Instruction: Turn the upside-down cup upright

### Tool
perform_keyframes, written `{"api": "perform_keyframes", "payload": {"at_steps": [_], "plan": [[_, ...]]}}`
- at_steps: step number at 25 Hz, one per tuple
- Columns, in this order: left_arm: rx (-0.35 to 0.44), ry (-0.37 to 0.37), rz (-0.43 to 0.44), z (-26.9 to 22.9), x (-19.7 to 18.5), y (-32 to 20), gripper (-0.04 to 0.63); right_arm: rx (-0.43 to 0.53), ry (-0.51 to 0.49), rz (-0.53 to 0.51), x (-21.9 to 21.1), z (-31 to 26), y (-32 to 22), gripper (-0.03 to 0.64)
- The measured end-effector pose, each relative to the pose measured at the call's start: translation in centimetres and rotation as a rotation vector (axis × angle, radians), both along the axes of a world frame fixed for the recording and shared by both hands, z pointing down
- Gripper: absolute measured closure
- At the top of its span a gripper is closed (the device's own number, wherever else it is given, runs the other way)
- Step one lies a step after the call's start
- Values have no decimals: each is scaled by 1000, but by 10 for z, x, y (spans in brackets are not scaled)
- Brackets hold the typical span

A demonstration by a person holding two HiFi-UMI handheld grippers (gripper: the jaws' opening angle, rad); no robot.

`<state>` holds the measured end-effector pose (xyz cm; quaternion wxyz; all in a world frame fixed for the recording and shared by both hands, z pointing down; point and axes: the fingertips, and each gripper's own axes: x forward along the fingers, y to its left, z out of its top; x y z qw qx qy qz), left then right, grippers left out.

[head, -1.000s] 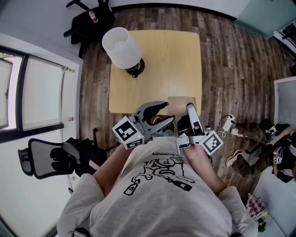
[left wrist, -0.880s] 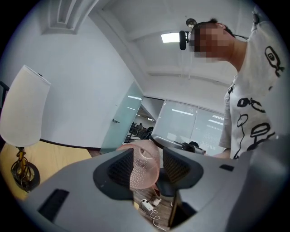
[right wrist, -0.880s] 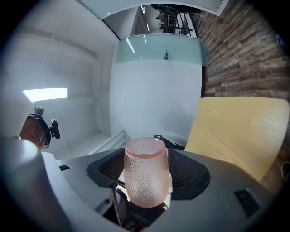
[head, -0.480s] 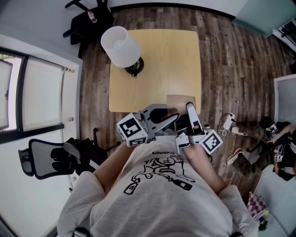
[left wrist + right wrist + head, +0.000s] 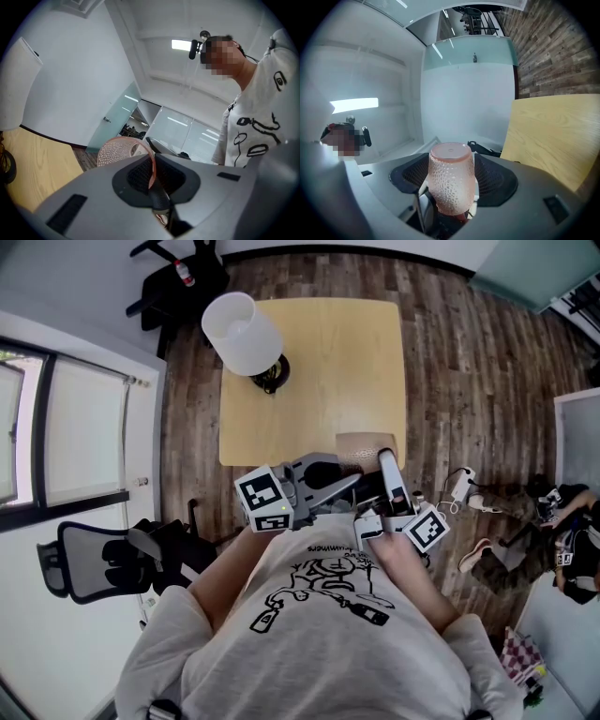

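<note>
The left gripper (image 5: 153, 174) was nipped tight on the thin rim of the cup (image 5: 451, 164); its jaws had just been closing, with that rim between the pads. The right gripper (image 5: 453, 186) stood wide, its two pads against the cup's dimpled sides and the cup's closed base pointing away from its camera. In the head view both grippers met at the cup, just in front of the person's shirt (image 5: 319, 634), with the cup at the near right corner of the table (image 5: 319, 371). A lamp (image 5: 242, 334) stood at the table's far left corner, well apart from the cup. A chair (image 5: 94, 563) stood on the floor (image 5: 469, 362) to the person's left.
</note>
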<state>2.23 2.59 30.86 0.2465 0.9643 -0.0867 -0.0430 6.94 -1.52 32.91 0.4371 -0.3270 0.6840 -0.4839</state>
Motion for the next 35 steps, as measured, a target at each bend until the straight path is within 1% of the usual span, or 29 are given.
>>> {"api": "perform_keyframes", "payload": {"at_steps": [2, 5, 8, 10, 11, 13, 17, 20, 21, 23, 28, 29, 31, 33, 35], "plan": [[5, 3, 9, -2, 0, 1, 575, 41, 59, -17, -3, -5, 1, 305], [24, 6, 21, -6, 0, 4, 575, 110, 223, -47, -7, -14, 5, 304], [38, 10, 22, -10, -2, 3, 575, 134, 348, -45, -3, -17, 5, 304], [44, 10, 18, -10, -6, 1, 575, 162, 453, -40, 1, -21, 4, 304], [45, 10, 15, -10, -7, 1, 575, 187, 524, -44, 2, -24, 3, 304], [48, 5, 11, -8, -10, -1, 575, 258, 696, -67, 1, -29, 3, 304], [50, -20, 6, -1, -14, -5, 575, 443, 1094, -155, -18, -37, 10, 304], [49, -39, -4, 3, -19, -10, 575, 575, 1358, -199, -37, -42, 14, 304], [49, -44, -8, 5, -21, -12, 575, 608, 1459, -229, -41, -39, 17, 304], [49, -55, -16, 8, -24, -15, 575, 638, 1681, -313, -45, -24, 23, 304], [50, -99, -20, 17, -27, -19, 575, 770, 2197, -333, -52, 7, 22, 302], [52, -109, -14, 19, -27, -18, 575, 787, 2272, -345, -53, 13, 21, 302], [53, -125, 1, 19, -24, -16, 575, 801, 2370, -367, -56, 23, 20, 298], [55, -138, 15, 18, -20, -13, 575, 799, 2426, -381, -56, 30, 18, 295], [56, -146, 28, 18, -15, -9, 575, 795, 2458, -386, -55, 34, 16, 291]]}}
